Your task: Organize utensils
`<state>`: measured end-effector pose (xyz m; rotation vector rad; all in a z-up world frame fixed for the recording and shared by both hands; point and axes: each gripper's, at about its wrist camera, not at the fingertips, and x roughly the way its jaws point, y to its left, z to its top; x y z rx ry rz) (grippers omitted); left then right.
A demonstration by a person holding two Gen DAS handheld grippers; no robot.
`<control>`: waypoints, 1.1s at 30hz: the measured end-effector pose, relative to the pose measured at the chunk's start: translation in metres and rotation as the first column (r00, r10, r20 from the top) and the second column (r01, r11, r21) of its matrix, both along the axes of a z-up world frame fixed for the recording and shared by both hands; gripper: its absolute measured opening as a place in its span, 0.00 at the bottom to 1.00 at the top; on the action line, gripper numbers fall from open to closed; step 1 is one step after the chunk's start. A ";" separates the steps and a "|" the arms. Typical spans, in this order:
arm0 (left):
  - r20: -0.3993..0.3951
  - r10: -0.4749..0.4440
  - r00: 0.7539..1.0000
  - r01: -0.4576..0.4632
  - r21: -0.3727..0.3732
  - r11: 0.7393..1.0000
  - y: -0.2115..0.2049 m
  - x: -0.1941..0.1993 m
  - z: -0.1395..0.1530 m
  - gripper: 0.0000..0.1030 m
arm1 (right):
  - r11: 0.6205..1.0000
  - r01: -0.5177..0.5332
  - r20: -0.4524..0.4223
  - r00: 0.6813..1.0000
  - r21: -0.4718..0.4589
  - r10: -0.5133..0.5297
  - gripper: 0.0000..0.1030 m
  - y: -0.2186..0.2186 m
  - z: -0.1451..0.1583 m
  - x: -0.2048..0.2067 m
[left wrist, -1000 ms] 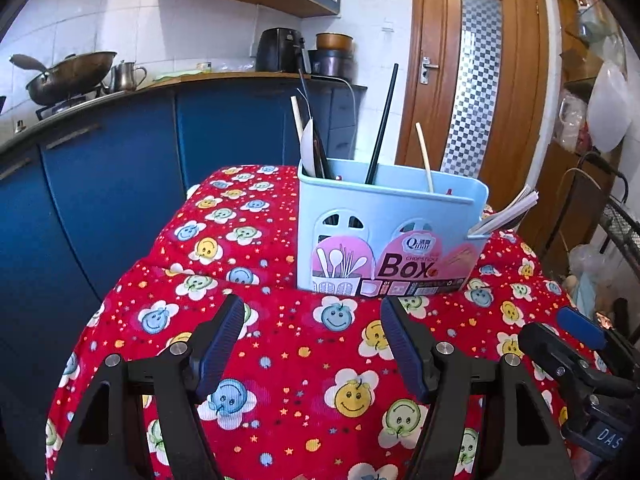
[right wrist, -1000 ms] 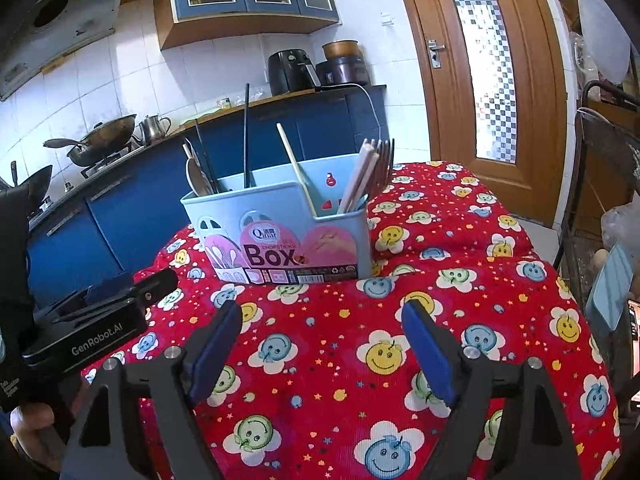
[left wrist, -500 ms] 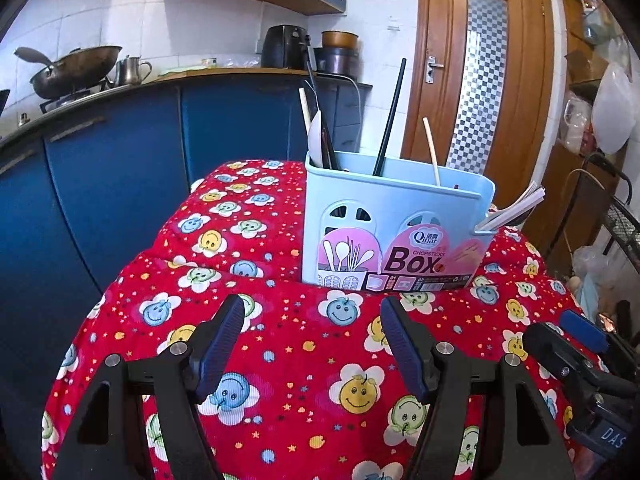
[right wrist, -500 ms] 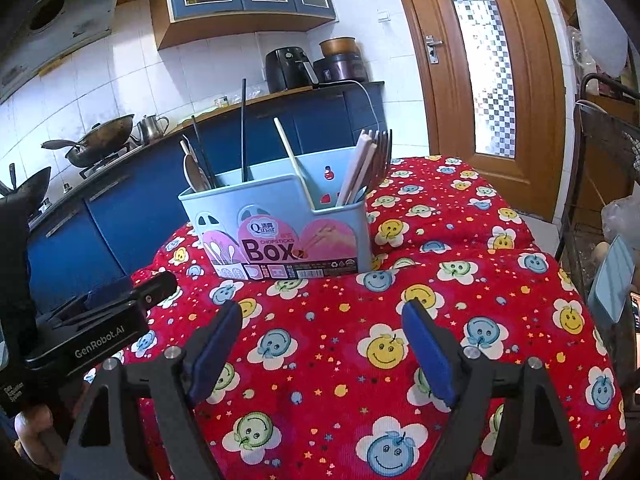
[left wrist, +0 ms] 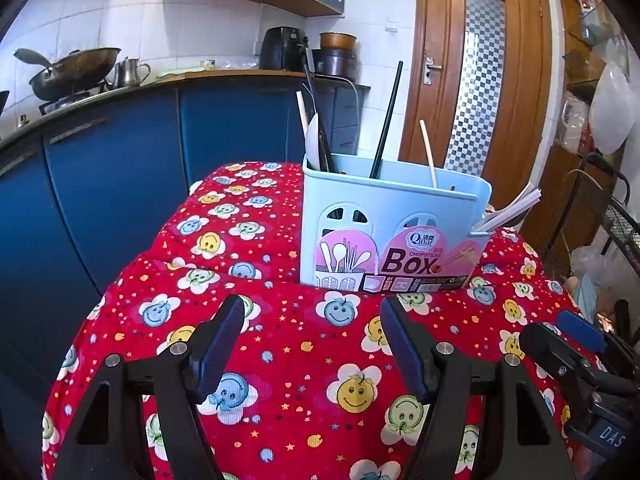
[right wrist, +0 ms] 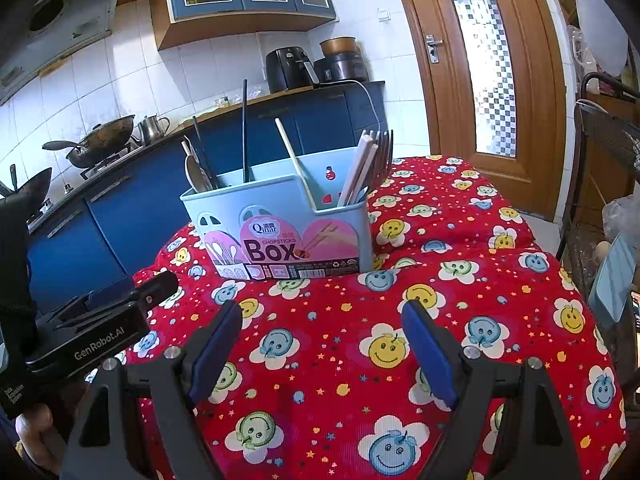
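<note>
A light blue utensil box (left wrist: 392, 220) (right wrist: 280, 224) with a pink "Box" label stands on the red smiley-flower tablecloth (left wrist: 304, 360) (right wrist: 460, 320). Upright in it are a black chopstick (left wrist: 386, 120) (right wrist: 244, 132), pale chopsticks (left wrist: 427, 152) (right wrist: 294, 166), a spoon (left wrist: 313, 142) (right wrist: 195, 172) and a bundle of white chopsticks (left wrist: 508, 212) (right wrist: 358, 172) with forks behind. My left gripper (left wrist: 312, 320) hovers open above the cloth, short of the box, nothing between its fingers. The right gripper (right wrist: 320, 320) is open and empty too, also in front of the box.
Blue kitchen cabinets (left wrist: 120, 168) run along the left with a wok (left wrist: 76, 70) and kettle on the counter. A wooden door (left wrist: 480, 80) stands behind the table. Wire racks and bags (left wrist: 608, 120) crowd the right. The other gripper's body shows at each view's edge.
The left wrist view has shifted slightly between frames, so the box sits a little further right. Both grippers stay open and empty; nothing on the table moved.
</note>
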<state>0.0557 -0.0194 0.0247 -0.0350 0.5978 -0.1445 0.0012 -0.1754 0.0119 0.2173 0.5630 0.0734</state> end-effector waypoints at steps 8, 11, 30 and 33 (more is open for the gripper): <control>0.002 0.000 1.000 0.000 0.000 1.000 0.000 0.000 0.001 0.70 | 1.000 -0.001 0.002 1.000 0.000 0.001 0.82 0.000 0.000 0.000; 0.002 -0.003 1.000 0.003 -0.002 1.000 0.001 0.000 0.001 0.70 | 1.000 -0.002 0.002 1.000 0.000 0.002 0.82 0.000 0.000 0.000; 0.002 -0.007 1.000 0.007 -0.005 1.000 0.000 -0.001 0.002 0.70 | 1.000 -0.002 0.004 1.000 0.002 0.002 0.82 0.000 0.002 -0.001; 0.003 -0.005 1.000 0.005 -0.007 1.000 -0.001 -0.002 0.003 0.70 | 1.000 -0.003 0.006 1.000 0.002 0.003 0.82 0.001 0.003 -0.001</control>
